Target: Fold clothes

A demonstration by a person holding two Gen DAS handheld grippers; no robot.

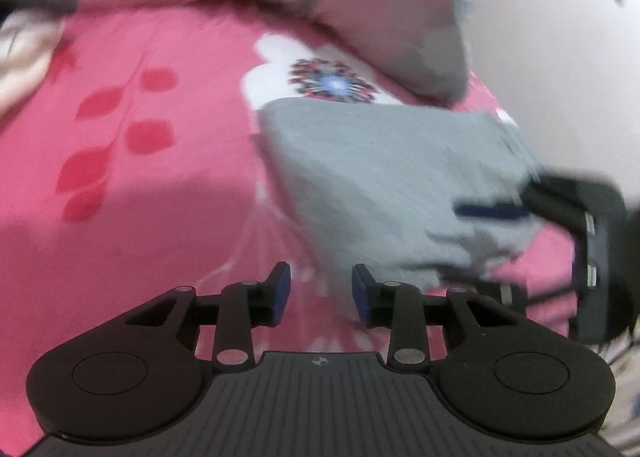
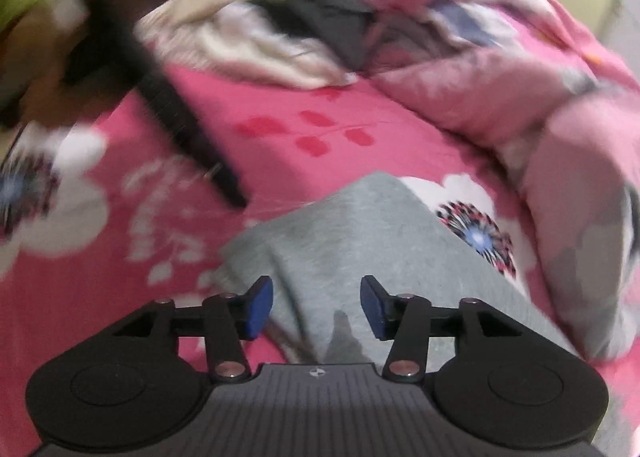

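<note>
A grey garment (image 1: 384, 177) lies folded on a pink floral bedsheet (image 1: 132, 225). My left gripper (image 1: 321, 291) is open just above the sheet at the garment's near left corner, with nothing between its blue pads. In the left wrist view my right gripper (image 1: 520, 213) shows blurred at the garment's right edge. In the right wrist view the grey garment (image 2: 360, 241) spreads beneath my right gripper (image 2: 316, 303), which is open over the cloth without clamping it. Both views are motion-blurred.
A pink quilt (image 2: 500, 69) is bunched along the far and right side of the bed. A heap of white, beige and dark clothes (image 2: 280, 25) lies at the far end. A dark blurred long shape (image 2: 172, 109) crosses the sheet on the left.
</note>
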